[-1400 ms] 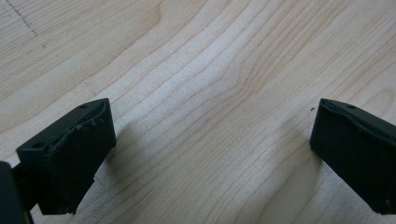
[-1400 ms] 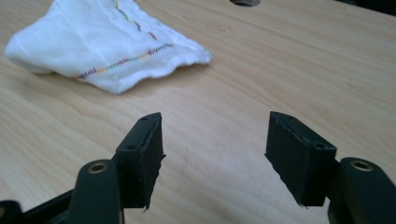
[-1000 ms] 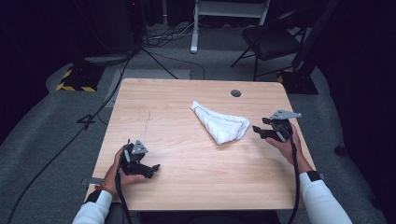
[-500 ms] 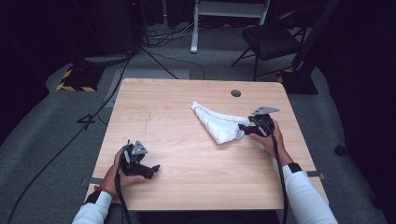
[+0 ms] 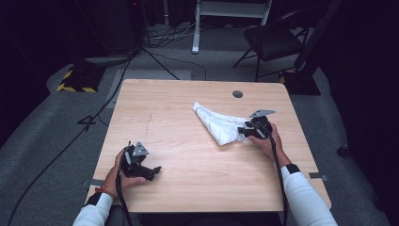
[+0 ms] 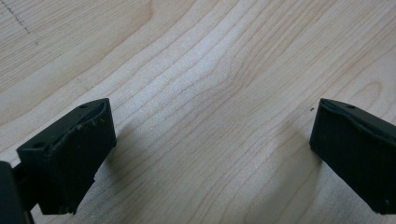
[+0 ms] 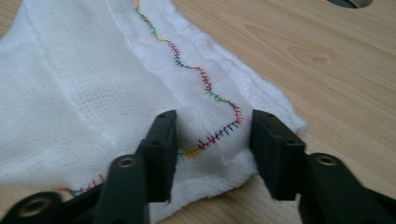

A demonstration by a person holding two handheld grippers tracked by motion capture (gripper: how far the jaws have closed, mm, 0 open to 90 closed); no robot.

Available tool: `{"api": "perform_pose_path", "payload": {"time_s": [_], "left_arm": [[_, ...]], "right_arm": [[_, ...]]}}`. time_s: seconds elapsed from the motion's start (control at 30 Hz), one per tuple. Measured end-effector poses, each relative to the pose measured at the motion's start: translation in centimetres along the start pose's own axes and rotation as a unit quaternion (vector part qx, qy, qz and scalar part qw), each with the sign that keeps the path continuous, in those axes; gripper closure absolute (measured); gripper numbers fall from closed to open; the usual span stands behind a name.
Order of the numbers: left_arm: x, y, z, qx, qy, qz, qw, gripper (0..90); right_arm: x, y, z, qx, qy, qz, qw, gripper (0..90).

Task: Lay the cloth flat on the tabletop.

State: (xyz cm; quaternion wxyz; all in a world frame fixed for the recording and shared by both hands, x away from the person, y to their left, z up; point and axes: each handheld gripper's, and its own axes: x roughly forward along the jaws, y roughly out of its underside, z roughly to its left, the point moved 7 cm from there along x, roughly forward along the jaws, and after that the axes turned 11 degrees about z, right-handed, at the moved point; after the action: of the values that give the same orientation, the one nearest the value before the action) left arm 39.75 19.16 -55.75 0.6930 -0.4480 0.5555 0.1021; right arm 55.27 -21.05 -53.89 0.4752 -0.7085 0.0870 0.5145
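A white cloth (image 5: 219, 125) with a multicoloured stitched hem lies folded into a wedge on the right half of the wooden table (image 5: 179, 108). My right gripper (image 5: 243, 131) rests at the cloth's near right corner, pointing left. In the right gripper view its jaws have just been closing. They straddle a puckered fold of the cloth (image 7: 84, 93) at the hem, with the gripper (image 7: 212, 128) still part open and a gap between the pads. My left gripper (image 5: 153, 170) sits near the table's front left corner. Its jaws (image 6: 210, 121) stand wide open over bare wood.
A round cable hole (image 5: 237, 93) is in the table behind the cloth. Beyond the table on the grey floor are a black chair (image 5: 270, 40), a white frame (image 5: 230, 9), trailing cables and a yellow-black striped base (image 5: 75, 80).
My right gripper moved left and down from the table's right edge to the cloth's corner, and its jaws narrowed around the hem. The left gripper stayed put.
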Motion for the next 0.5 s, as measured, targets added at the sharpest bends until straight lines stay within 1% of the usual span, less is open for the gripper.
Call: {"api": "perform_pose_path", "payload": {"time_s": [0.07, 0.1, 0.2, 0.27, 0.3, 0.37, 0.43, 0.5], "left_arm": [[0.01, 0.0, -0.02, -0.001, 0.0, -0.001, 1.0, 0.6], [0.01, 0.0, -0.02, -0.001, 0.0, 0.0, 1.0, 0.6], [0.0, 0.0, -0.01, -0.001, 0.0, 0.0, 1.0, 0.6], [0.01, 0.0, -0.02, -0.001, 0.0, 0.0, 1.0, 0.6], [0.0, 0.0, 0.0, 0.0, 0.0, 0.0, 1.0, 0.6], [0.0, 0.0, -0.01, 0.0, 0.0, 0.0, 1.0, 0.6], [0.0, 0.0, 0.0, 0.0, 0.0, 0.0, 1.0, 0.6], [0.0, 0.0, 0.0, 0.0, 0.0, 0.0, 1.0, 0.6]], "right_arm": [[-0.16, -0.01, 0.21, -0.008, 0.002, -0.003, 1.0, 67.3], [-0.2, 0.0, 0.3, -0.013, 0.002, -0.003, 0.9999, 69.5], [-0.39, -0.14, 0.46, -0.025, 0.015, -0.004, 0.9996, 71.7], [-0.61, -0.3, 0.51, -0.028, 0.025, -0.009, 0.9993, 69.6], [-0.7, -0.38, 0.48, -0.024, 0.028, -0.013, 0.9992, 66.5], [-0.64, -0.39, 0.55, -0.02, 0.021, -0.013, 0.9995, 60.4], [-0.34, -0.26, 0.5, -0.016, 0.023, -0.007, 0.9996, 56.4], [-0.39, -0.31, 0.25, -0.003, 0.018, -0.012, 0.9998, 55.8]]}}
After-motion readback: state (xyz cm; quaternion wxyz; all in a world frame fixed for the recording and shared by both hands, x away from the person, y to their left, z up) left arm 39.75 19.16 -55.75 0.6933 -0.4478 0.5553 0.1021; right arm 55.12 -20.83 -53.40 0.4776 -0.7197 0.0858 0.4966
